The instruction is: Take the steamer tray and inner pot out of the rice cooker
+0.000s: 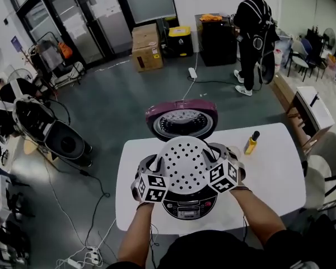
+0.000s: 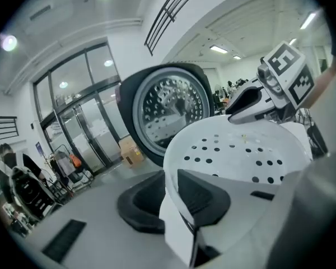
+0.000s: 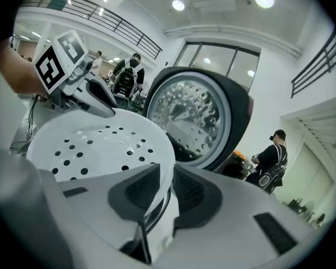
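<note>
The left gripper's (image 2: 171,198) dark ribbed jaws are clamped on the left rim of the round, white, hole-dotted steamer tray (image 1: 185,158), held above the open rice cooker (image 1: 189,207) on the white worktop (image 1: 271,170). The right gripper's (image 3: 167,189) jaws pinch its right rim.

White table (image 1: 275,175) bears the rice cooker (image 1: 188,207) and a yellow bottle (image 1: 251,143).

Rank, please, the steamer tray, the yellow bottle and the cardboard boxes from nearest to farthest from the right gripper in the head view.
1. Steamer tray: its rim is between the right gripper's jaws.
2. Yellow bottle: on the table, to the gripper's right.
3. Cardboard boxes: far back, upper left of the view.
</note>
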A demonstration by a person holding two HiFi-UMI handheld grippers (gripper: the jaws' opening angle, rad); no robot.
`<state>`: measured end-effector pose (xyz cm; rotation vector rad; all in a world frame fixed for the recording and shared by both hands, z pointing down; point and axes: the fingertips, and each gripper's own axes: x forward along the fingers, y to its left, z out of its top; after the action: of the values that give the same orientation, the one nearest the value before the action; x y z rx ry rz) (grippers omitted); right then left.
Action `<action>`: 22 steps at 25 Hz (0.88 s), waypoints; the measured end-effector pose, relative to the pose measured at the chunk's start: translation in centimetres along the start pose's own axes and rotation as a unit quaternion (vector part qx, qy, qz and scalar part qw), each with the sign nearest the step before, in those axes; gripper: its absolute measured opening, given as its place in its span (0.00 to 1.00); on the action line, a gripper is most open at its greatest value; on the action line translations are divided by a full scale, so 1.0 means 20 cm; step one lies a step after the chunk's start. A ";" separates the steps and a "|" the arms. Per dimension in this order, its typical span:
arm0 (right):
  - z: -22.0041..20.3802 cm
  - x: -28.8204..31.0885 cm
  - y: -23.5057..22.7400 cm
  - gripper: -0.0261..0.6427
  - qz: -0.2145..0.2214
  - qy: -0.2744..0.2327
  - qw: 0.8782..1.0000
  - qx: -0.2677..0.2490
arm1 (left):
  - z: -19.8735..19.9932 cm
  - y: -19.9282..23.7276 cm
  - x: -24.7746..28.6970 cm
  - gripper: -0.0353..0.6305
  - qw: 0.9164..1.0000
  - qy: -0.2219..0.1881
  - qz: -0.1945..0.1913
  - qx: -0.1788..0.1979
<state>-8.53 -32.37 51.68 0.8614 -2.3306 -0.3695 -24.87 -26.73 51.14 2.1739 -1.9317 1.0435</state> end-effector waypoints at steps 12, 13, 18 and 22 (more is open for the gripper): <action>0.52 -0.29 0.25 0.15 -0.003 -0.089 0.996 -0.030 | -0.03 0.30 -0.61 0.14 0.993 -0.067 0.064 -0.070; 0.55 -0.29 0.29 0.15 -0.003 -0.088 0.996 -0.030 | -0.06 0.32 -0.64 0.14 0.993 -0.070 0.062 -0.074; 0.68 -0.28 0.56 0.15 -0.005 -0.080 0.996 -0.028 | -0.27 0.47 -0.80 0.14 0.993 -0.077 0.050 -0.078; 0.81 -0.24 0.78 0.15 -0.005 -0.078 0.997 -0.024 | -0.44 0.63 -0.91 0.13 0.992 -0.078 0.049 -0.081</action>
<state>-23.60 -16.69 44.05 0.8490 -2.4496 -0.5131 -39.92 -9.64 43.87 2.1502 -2.1250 0.7174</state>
